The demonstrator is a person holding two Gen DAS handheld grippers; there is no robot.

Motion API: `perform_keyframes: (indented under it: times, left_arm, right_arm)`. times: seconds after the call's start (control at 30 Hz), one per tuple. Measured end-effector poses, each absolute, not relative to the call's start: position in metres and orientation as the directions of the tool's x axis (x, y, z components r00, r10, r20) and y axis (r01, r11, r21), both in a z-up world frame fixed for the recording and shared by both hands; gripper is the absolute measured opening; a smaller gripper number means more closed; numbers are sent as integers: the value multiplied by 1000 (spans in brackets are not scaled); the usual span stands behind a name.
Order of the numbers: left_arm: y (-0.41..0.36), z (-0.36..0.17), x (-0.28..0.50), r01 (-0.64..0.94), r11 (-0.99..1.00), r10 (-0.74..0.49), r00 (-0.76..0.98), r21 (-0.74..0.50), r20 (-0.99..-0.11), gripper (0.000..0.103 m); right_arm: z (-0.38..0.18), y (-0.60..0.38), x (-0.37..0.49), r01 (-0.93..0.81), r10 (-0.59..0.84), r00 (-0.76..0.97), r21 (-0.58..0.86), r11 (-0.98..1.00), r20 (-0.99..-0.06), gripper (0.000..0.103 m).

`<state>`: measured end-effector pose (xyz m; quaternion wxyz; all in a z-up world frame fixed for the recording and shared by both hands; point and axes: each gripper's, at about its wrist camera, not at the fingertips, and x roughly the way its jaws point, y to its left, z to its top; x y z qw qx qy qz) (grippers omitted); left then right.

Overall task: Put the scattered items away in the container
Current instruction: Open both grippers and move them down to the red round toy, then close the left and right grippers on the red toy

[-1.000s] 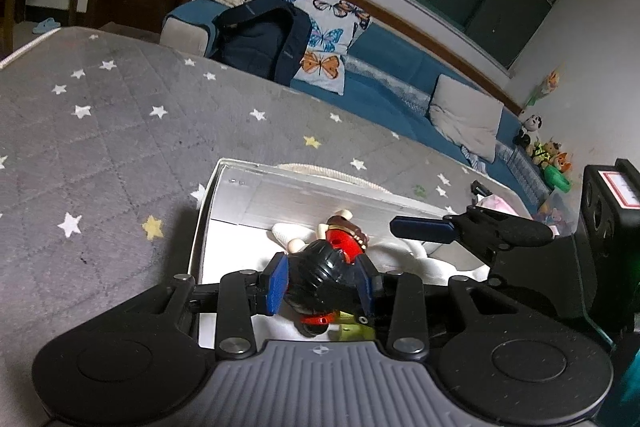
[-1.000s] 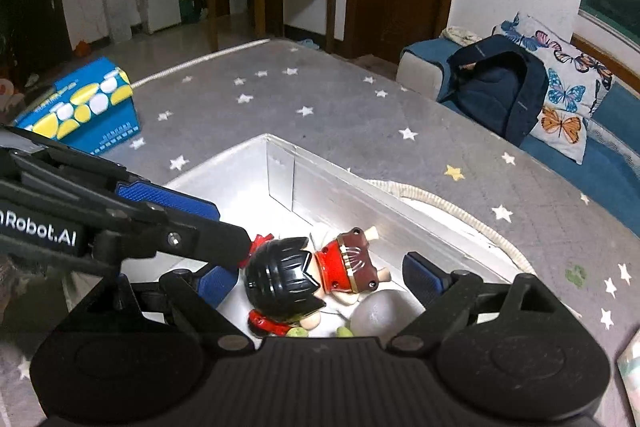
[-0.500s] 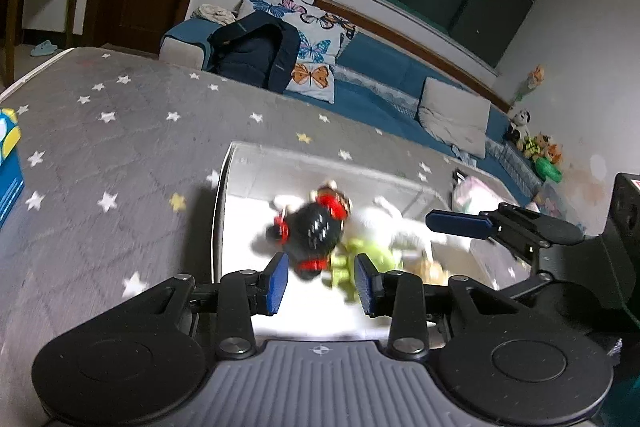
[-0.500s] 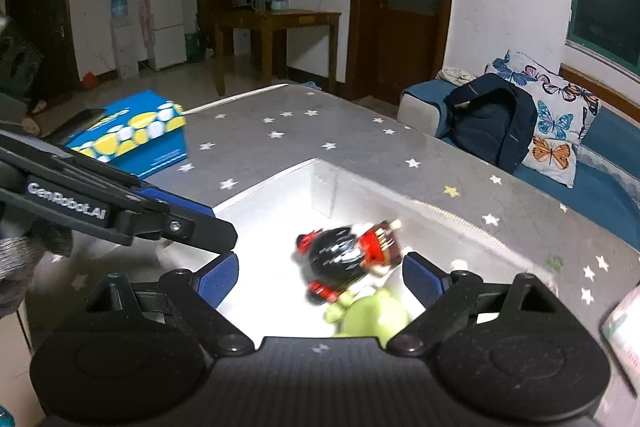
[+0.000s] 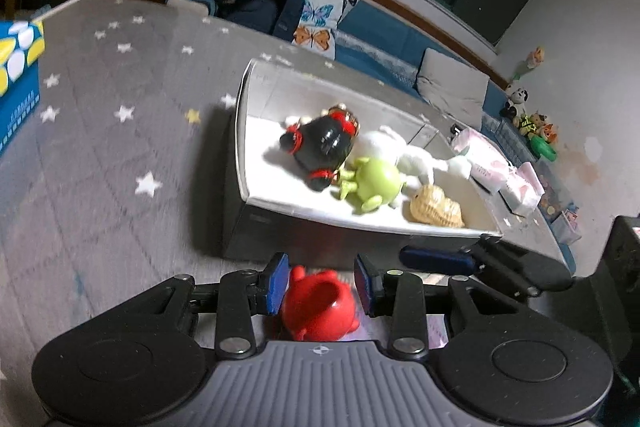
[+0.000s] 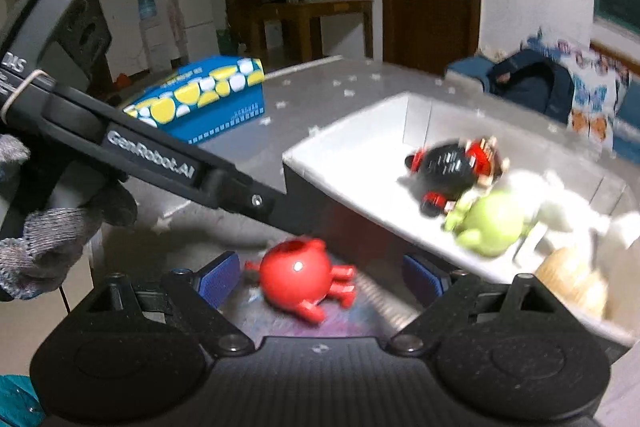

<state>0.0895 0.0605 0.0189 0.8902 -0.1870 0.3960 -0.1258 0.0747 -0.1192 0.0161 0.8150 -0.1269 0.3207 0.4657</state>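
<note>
**Now for the red one: both grippers line up on the last toy outside the box**

Already the white container (image 5: 256, 203) holds a black-and-red figure (image 5: 320, 147), a green toy (image 5: 376, 183), a white plush (image 5: 404, 155) and a tan shell-like piece (image 5: 434, 207). One item is left out: a red toy (image 5: 318, 307) lying on the star-patterned grey cloth (image 5: 100, 147), just beside the container's near wall.

Both tools hang over it. The left gripper (image 5: 320, 283) has its jaws apart with the red toy between the blue pads (image 5: 276, 283); the pads look close to its sides, but the blur hides whether they touch. The right gripper (image 6: 320, 279) also stands wide, its jaws clearly clear of the toy (image 6: 298, 279), which lies between them nearer the left pad. A gloved hand (image 6: 44, 243) carries the left tool, whose arm crosses the right-wrist view.

By my reading the step in hand is the approach to this final pickup. Next, one gripper should settle lower, centre on the round body, not the thin legs, and close; the other should back off so the two tools do not collide. Then comes a lift over the near wall.
</note>
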Motion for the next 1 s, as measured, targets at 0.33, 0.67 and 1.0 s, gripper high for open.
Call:
perform_keyframes:
  times: [0.33, 0.67, 1.0]
  left_arm:
    - [69, 4, 92, 54, 872, -409, 626, -486, -664, 39]
    - [69, 2, 95, 52, 859, -430, 615, -510, -661, 39]
    - [61, 10, 88, 77, 851, -452, 611, -519, -650, 38]
  right_arm:
    - [-7, -108, 84, -814, 672, 326, 164, 557, -665, 82]
    - [-17, -103, 84, -802, 668, 312, 190, 567, -676, 69]
    - [-9, -112, 78, -792, 673, 328, 196, 579, -663, 67]
